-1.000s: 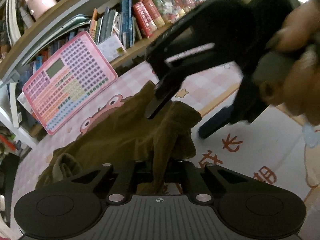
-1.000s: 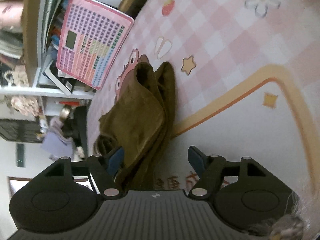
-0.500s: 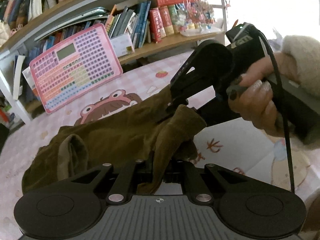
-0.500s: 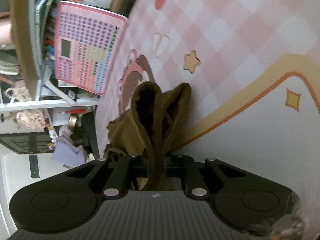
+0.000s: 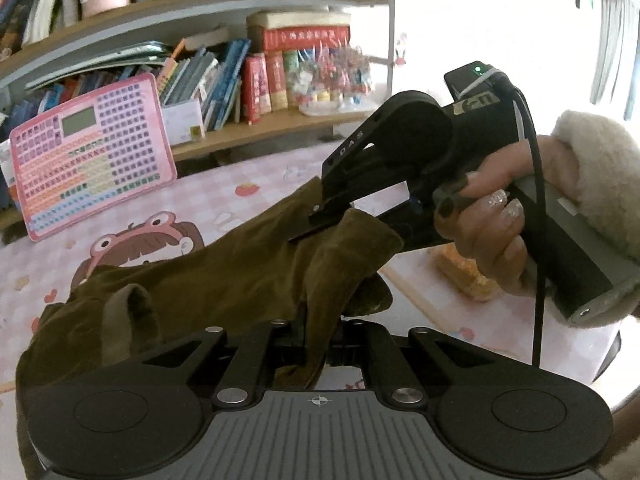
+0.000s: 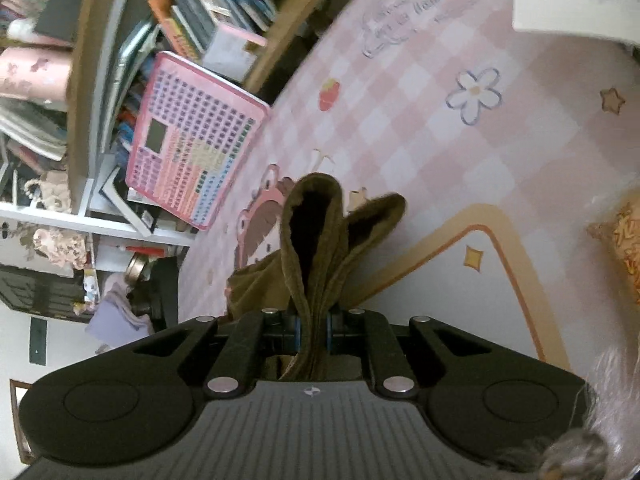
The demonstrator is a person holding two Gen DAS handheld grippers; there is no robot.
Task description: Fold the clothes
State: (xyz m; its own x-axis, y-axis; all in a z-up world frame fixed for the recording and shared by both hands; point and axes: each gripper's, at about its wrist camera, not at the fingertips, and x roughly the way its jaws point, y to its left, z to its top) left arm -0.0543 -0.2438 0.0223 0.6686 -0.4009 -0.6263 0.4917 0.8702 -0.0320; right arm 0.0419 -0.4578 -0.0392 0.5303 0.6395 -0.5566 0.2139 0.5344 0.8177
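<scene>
Garment [image 5: 224,280] first: in the left wrist view we see an olive-brown velvety piece of clothing, its bulk slumped on the pink checked play mat [image 5: 224,188], with one edge drawn up between the two tools. Our left gripper [image 5: 316,344] has its jaws together on a bunched fold of that cloth, as it did a second ago. What is new sits above it: the right gripper [image 5: 316,224], gripped by the person's hand [image 5: 488,232] in a fluffy cream sleeve [image 5: 600,184], is now clamped on the upper edge of the cloth, where a second ago its jaws stood wide beside it. Behind, a pink keyboard toy [image 5: 92,156] leans against the bookshelf [image 5: 240,128].

In the right wrist view, the right gripper [image 6: 312,332] shows its blue pads closed tight on a doubled strip of the garment [image 6: 316,248], which loops up and away from the jaws; the rest trails down to the mat [image 6: 420,128]. The jaws closed within the last second and have since held. The cloth now looks higher off the mat than it did.

We judge that both hands now hold the garment, so lifting and spreading it flat can begin; no fold is made yet.
</scene>
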